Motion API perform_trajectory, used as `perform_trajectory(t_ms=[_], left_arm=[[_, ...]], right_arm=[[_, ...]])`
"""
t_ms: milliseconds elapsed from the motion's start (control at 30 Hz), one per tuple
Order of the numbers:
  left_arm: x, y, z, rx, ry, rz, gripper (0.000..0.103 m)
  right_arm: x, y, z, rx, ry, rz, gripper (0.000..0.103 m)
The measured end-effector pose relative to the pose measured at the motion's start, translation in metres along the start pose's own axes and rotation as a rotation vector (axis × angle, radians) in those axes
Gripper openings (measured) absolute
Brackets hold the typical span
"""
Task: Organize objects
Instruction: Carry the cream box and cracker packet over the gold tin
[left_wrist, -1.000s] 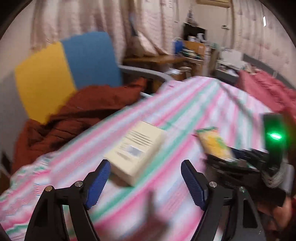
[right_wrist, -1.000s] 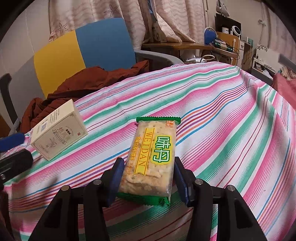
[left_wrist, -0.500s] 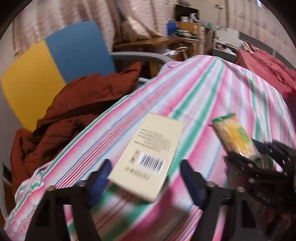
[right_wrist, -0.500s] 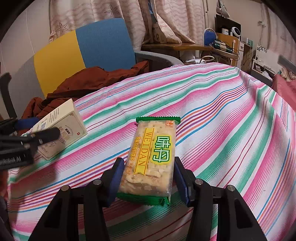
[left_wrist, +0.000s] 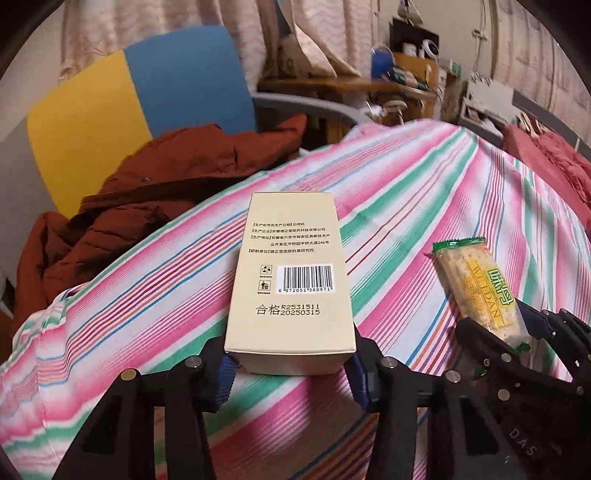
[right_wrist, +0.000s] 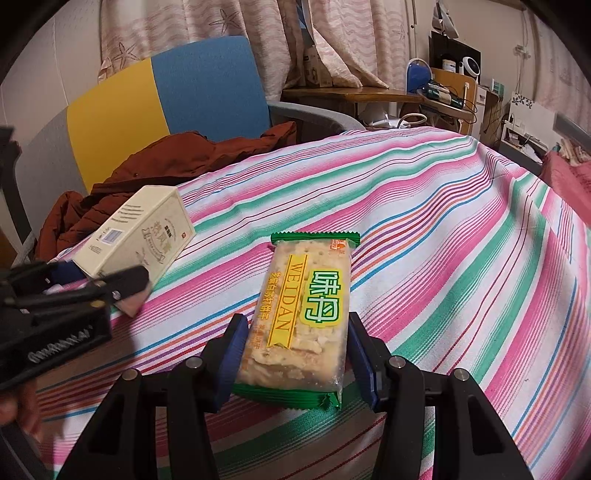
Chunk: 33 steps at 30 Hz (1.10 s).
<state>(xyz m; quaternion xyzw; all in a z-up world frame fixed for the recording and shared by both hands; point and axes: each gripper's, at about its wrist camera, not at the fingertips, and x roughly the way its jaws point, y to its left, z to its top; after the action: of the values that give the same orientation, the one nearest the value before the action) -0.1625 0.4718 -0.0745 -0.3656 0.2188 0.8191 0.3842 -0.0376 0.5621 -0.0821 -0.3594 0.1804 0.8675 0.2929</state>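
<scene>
Left gripper (left_wrist: 291, 365) is closing on the near end of the cream box (left_wrist: 290, 280) lying on the striped cloth (left_wrist: 424, 206) — pads right at its sides. Right gripper (right_wrist: 295, 350) clamps the cracker packet (right_wrist: 306, 314) just off to the left one's right — both probably getting lifted for sorting.

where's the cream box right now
The cream box lies on the striped cloth between the closing left gripper's fingers, left of the cracker packet, near the brown jacket.

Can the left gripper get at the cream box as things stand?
Probably yes. The cream box already sits between the closing jaws of the left gripper, and nothing blocks it; the right gripper holds the cracker pack aside.
</scene>
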Motion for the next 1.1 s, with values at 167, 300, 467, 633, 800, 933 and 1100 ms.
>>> perform_trajectory(t_ms=[167, 300, 467, 633, 800, 933, 1100], left_arm=[[-0.015, -0.003, -0.014, -0.047, -0.049, 0.019, 0.05], [-0.032, 0.001, -0.029, -0.101, -0.083, 0.037, 0.05], [-0.058, 0.001, -0.052, -0.138, -0.119, 0.076, 0.05], [-0.084, -0.009, -0.079, -0.117, -0.143, 0.09, 0.05], [-0.107, -0.005, -0.106, -0.157, -0.157, 0.096, 0.05], [-0.124, -0.001, -0.131, -0.174, -0.157, 0.105, 0.05], [-0.148, 0.003, -0.152, -0.217, -0.169, 0.092, 0.05]], right_arm=[[-0.002, 0.0, -0.001, -0.004, -0.002, -0.005, 0.054], [-0.003, 0.0, -0.001, -0.002, -0.006, -0.003, 0.053], [-0.006, -0.001, -0.001, 0.006, -0.015, 0.005, 0.051], [-0.014, 0.0, -0.003, 0.006, -0.024, 0.008, 0.049], [-0.032, 0.005, -0.015, -0.012, -0.031, 0.034, 0.049], [-0.05, 0.013, -0.031, -0.038, -0.031, 0.058, 0.049], [-0.07, 0.025, -0.05, -0.064, -0.016, 0.096, 0.048]])
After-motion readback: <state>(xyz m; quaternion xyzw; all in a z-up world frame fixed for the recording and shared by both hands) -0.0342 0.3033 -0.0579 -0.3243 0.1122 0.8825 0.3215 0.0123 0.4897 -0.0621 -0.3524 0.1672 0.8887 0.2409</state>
